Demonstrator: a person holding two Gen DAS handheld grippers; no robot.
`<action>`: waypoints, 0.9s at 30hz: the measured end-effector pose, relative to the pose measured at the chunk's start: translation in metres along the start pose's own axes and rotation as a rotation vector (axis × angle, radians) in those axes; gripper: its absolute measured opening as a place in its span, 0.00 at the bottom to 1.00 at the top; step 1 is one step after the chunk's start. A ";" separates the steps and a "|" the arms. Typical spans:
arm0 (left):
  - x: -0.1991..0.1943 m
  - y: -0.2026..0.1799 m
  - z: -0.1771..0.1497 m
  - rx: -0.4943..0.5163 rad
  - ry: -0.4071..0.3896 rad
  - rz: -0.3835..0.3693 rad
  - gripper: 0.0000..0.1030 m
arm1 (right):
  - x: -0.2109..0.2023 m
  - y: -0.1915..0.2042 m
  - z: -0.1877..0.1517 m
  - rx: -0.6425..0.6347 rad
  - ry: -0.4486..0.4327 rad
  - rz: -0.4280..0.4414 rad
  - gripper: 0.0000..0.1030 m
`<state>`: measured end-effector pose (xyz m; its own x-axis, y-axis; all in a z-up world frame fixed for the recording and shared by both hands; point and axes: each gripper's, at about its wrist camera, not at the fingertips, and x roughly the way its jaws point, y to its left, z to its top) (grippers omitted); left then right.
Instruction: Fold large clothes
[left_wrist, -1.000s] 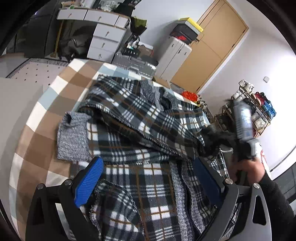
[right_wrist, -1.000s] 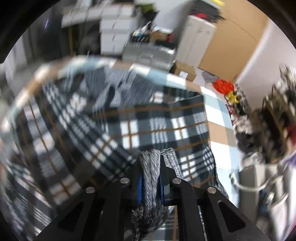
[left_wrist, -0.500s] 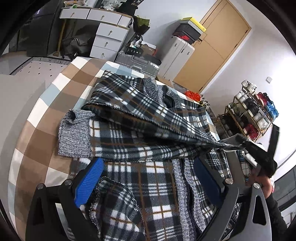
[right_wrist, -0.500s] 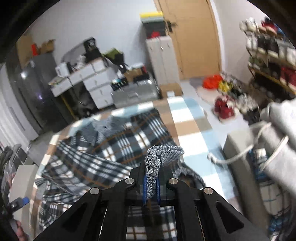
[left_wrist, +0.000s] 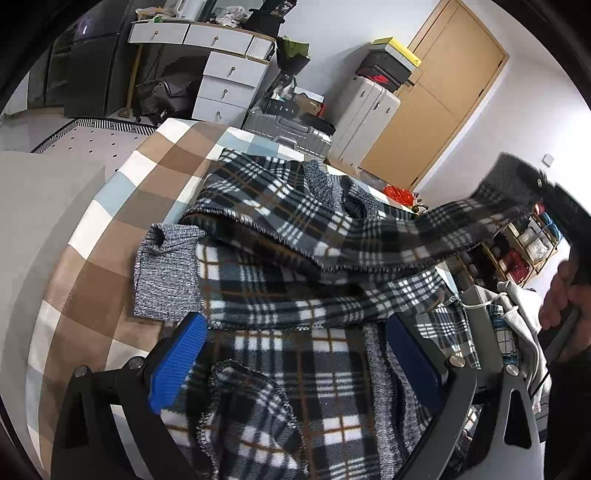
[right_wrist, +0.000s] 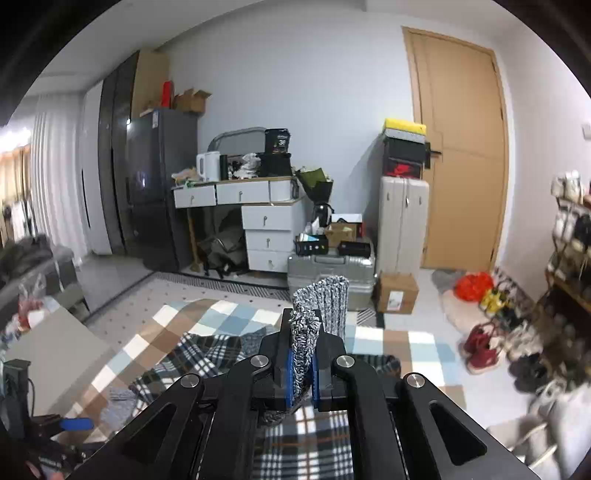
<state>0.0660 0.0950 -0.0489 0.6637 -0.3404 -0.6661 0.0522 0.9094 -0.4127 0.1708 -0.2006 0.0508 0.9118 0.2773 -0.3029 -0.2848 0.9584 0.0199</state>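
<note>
On the checked bedspread (left_wrist: 110, 206), plaid garment (left_wrist: 280, 258), cuff (right_wrist: 303, 343) pinched in right claw (right_wrist: 303, 373), under spread left claw (left_wrist: 295, 365)

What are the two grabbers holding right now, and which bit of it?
The right gripper is pinching the plaid jacket by a grey knit cuff, lifting that sleeve off the bed. The left gripper is open, holding nothing.

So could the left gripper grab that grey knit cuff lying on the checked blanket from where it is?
Probably yes. The left gripper is open and holds nothing, and the grey cuff lies flat and uncovered just beyond its left finger, with nothing between them.
</note>
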 end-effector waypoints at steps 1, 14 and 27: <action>0.001 0.001 0.000 -0.007 0.004 -0.004 0.93 | 0.001 -0.013 -0.012 0.032 0.015 -0.021 0.06; 0.009 -0.026 -0.005 0.083 -0.008 0.027 0.93 | 0.030 -0.120 -0.193 0.484 0.550 -0.040 0.58; 0.012 -0.040 -0.010 0.143 -0.024 0.088 0.93 | 0.034 -0.045 -0.117 0.122 0.497 -0.020 0.85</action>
<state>0.0640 0.0520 -0.0462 0.6878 -0.2533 -0.6803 0.0970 0.9608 -0.2597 0.1797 -0.2423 -0.0723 0.6574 0.2211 -0.7203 -0.2051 0.9724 0.1113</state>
